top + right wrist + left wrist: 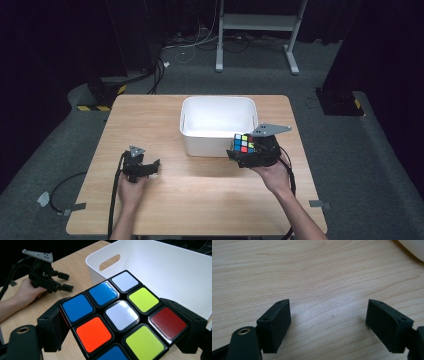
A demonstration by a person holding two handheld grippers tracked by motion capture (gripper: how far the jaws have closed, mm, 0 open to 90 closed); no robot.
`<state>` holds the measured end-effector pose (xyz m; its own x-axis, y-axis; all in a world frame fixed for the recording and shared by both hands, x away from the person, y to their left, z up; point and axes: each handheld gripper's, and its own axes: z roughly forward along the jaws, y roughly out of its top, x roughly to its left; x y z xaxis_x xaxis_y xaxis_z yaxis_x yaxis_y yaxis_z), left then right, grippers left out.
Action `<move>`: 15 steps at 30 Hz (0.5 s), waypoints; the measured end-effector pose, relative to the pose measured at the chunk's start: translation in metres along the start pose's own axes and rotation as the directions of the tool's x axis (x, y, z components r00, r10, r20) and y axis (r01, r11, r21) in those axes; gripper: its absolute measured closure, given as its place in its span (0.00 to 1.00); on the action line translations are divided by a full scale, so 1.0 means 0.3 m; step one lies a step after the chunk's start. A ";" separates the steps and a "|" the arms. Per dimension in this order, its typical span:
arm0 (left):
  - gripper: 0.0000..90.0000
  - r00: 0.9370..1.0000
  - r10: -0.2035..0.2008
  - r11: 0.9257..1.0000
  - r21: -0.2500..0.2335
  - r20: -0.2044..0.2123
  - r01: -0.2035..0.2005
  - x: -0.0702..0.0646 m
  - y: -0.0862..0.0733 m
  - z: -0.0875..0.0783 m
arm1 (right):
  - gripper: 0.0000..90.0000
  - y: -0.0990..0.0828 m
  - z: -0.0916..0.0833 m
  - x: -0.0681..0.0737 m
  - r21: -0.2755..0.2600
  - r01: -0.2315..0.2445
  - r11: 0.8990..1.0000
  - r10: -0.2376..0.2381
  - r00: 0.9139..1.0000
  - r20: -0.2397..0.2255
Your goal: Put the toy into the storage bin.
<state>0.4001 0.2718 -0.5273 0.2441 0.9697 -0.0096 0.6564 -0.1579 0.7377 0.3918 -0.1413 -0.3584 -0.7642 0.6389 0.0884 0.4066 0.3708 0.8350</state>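
There were two tools: the left tool (150,167) and the right tool (243,150). One puzzle cube (243,143) sat between the right tool's jaws, and one white bin (218,124) stood just beyond it on the one counter (200,200).

The cube (120,315) is showing glossy plastic stickers in a black frame, each catching the light. The bin (160,272) is looking like smooth white plastic with a soft sheen, while the table (312,277) is showing pale, fine-grained matt wood. The pads (275,325) of the left hand-held gripper (328,322) are looking like matt black plastic, slightly rough.
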 end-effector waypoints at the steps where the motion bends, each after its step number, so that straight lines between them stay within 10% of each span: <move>1: 0.23 1.000 0.000 1.000 0.000 0.000 0.000 0.000 0.000 0.000 | 0.17 0.011 -0.002 -0.003 -0.004 0.009 1.000 -0.009 1.000 0.001; 15: 0.23 1.000 0.000 1.000 -0.001 0.000 0.000 0.000 0.000 0.000 | 0.17 0.088 -0.002 -0.049 -0.031 -0.011 0.999 0.012 1.000 0.020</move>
<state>0.4001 0.2718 -0.5273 0.2442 0.9697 -0.0099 0.6560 -0.1577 0.7381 0.4135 -0.1414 -0.3375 -0.7493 0.6565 0.0873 0.3992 0.3426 0.8505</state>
